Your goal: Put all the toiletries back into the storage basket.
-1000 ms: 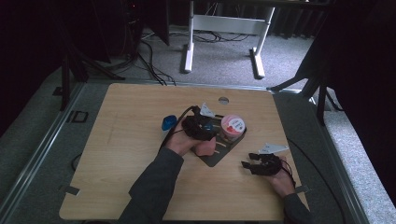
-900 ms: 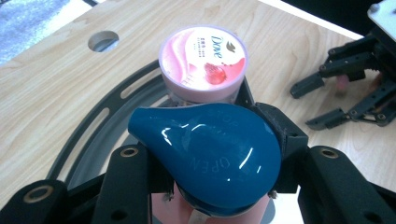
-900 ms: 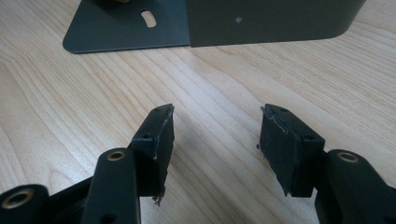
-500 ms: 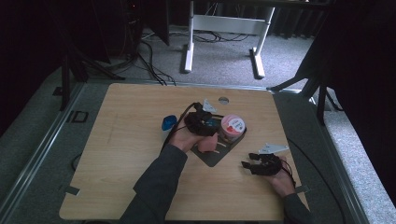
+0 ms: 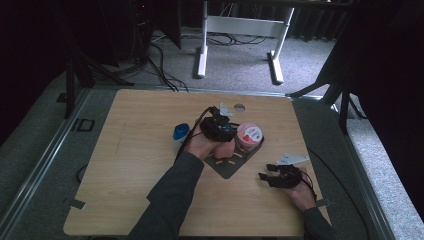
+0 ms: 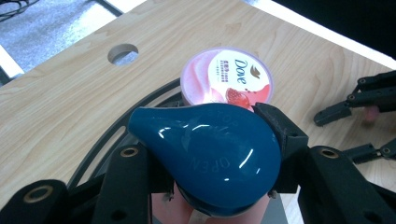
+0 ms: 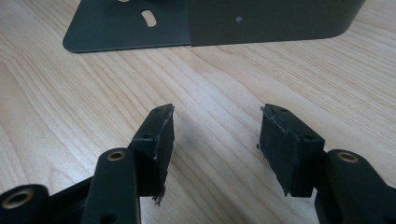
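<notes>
Gripped a teal-capped bottle [image 6: 210, 158] in the left tool [image 6: 212, 140] beside the Dove jar [image 6: 227, 78]; left right tool [image 7: 215, 140] wide, empty; placement unfinished.

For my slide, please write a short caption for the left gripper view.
Left gripper clamps a teardrop-shaped blue cap over a pink-lidded Dove tub on the wooden table.

glossy teal cap [image 6: 210, 158] – pink-and-white tub lid [image 6: 227, 78] – dark grey plate [image 7: 140, 28]
</notes>
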### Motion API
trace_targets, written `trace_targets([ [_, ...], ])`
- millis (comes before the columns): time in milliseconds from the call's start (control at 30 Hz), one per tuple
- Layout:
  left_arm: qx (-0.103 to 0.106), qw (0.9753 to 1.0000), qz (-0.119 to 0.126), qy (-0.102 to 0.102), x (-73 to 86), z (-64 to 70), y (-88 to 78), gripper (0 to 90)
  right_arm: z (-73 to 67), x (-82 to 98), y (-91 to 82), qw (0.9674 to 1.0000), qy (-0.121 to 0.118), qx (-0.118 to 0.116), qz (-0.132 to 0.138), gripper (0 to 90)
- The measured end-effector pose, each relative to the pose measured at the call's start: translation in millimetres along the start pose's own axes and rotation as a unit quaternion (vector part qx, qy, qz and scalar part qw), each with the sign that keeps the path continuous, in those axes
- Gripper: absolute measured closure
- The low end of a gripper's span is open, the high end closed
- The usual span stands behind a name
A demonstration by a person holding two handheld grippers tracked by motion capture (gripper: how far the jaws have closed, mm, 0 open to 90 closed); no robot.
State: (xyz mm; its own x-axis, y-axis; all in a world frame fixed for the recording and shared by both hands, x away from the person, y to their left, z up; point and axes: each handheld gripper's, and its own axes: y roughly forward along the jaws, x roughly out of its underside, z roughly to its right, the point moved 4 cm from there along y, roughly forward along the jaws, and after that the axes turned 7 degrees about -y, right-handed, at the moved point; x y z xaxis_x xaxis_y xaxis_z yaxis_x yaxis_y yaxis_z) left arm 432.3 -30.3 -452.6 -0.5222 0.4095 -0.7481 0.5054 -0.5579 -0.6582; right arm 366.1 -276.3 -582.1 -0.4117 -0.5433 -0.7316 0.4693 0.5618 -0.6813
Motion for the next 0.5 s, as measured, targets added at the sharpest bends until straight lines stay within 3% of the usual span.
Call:
trace_targets([
  [500, -0.011, 0.9998, -0.002, -0.016, -2.6, -7.8, 12.2, 53.2, 0.2, 0.1, -0.2, 1.0000, 0.002, -0.002, 0.000, 44.6],
])
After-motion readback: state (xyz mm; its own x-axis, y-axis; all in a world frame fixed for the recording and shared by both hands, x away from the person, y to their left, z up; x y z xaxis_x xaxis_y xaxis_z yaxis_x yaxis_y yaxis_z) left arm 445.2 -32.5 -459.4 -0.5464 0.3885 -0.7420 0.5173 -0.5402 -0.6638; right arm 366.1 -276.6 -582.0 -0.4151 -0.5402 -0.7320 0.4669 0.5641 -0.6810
